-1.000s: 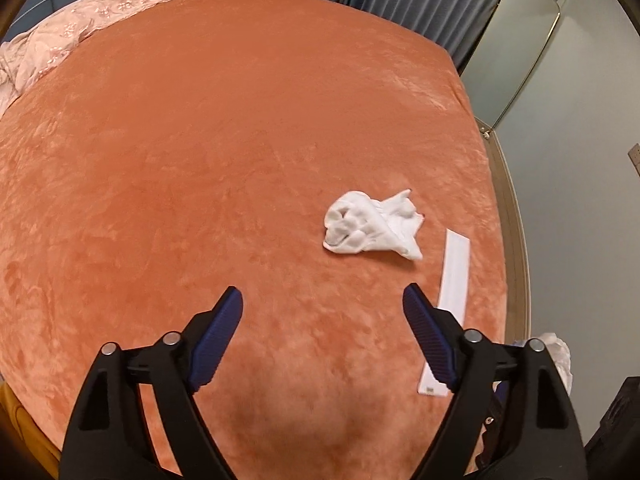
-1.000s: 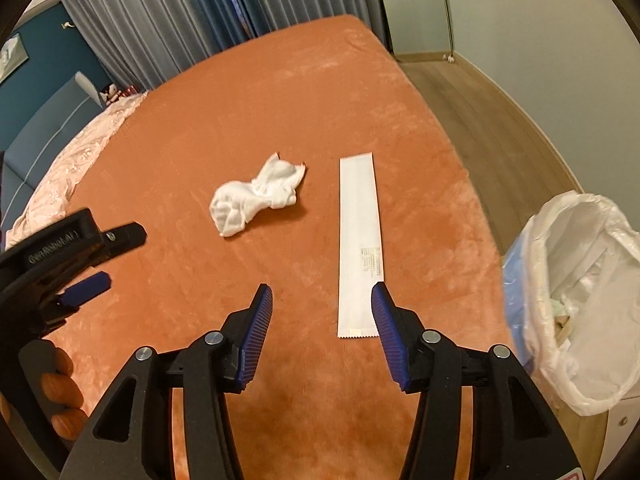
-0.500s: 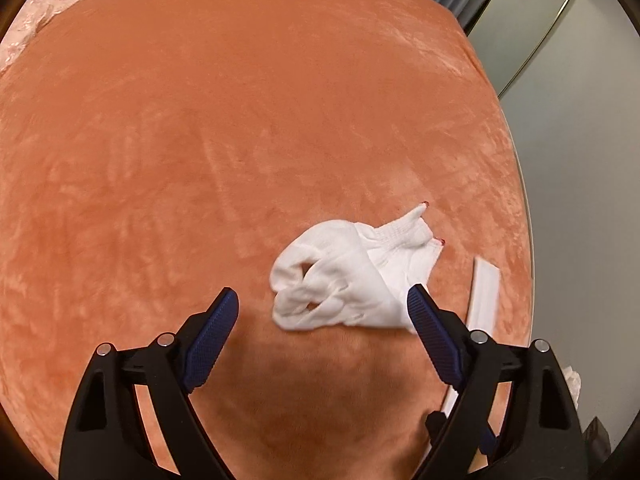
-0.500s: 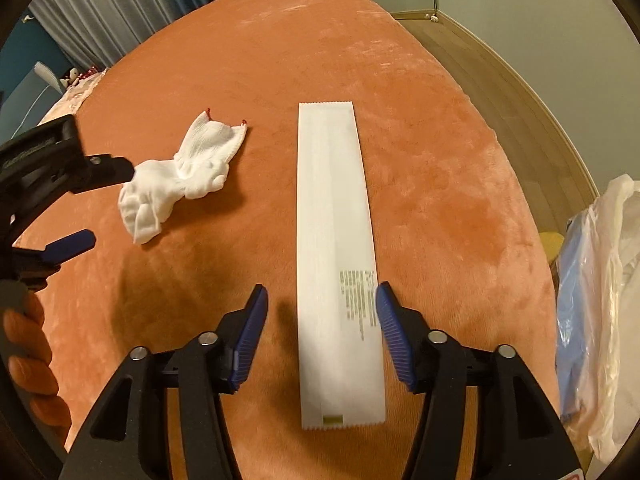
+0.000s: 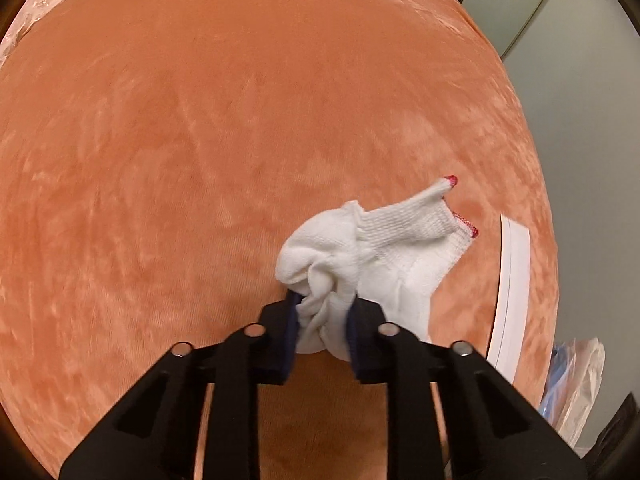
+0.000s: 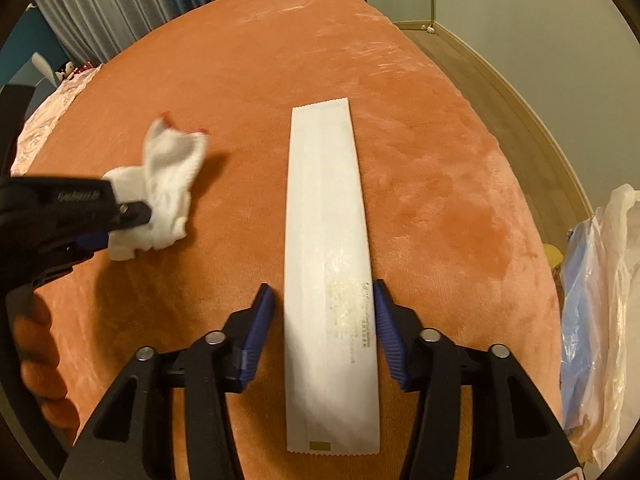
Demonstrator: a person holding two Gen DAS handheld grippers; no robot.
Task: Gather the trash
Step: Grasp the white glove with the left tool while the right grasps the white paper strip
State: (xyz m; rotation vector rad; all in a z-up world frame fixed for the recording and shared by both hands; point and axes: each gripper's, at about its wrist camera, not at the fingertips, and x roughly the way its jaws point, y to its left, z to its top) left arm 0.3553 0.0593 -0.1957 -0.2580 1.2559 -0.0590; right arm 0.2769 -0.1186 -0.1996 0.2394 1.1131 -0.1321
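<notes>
My left gripper is shut on a crumpled white knit glove with red cuff trim, on the orange bed cover. The glove and the left gripper also show at the left of the right wrist view. My right gripper is open, its blue pads either side of a long flat white paper wrapper lying on the bed cover; contact is not clear. The wrapper also shows at the right edge of the left wrist view.
A trash bin lined with a clear plastic bag stands on the wooden floor off the bed's right edge; it also shows in the left wrist view. Grey curtains and pink bedding lie at the far side.
My left gripper moved onto the glove and shut on it. My right gripper moved forward over the wrapper, so its pads now straddle the wrapper's near half.
</notes>
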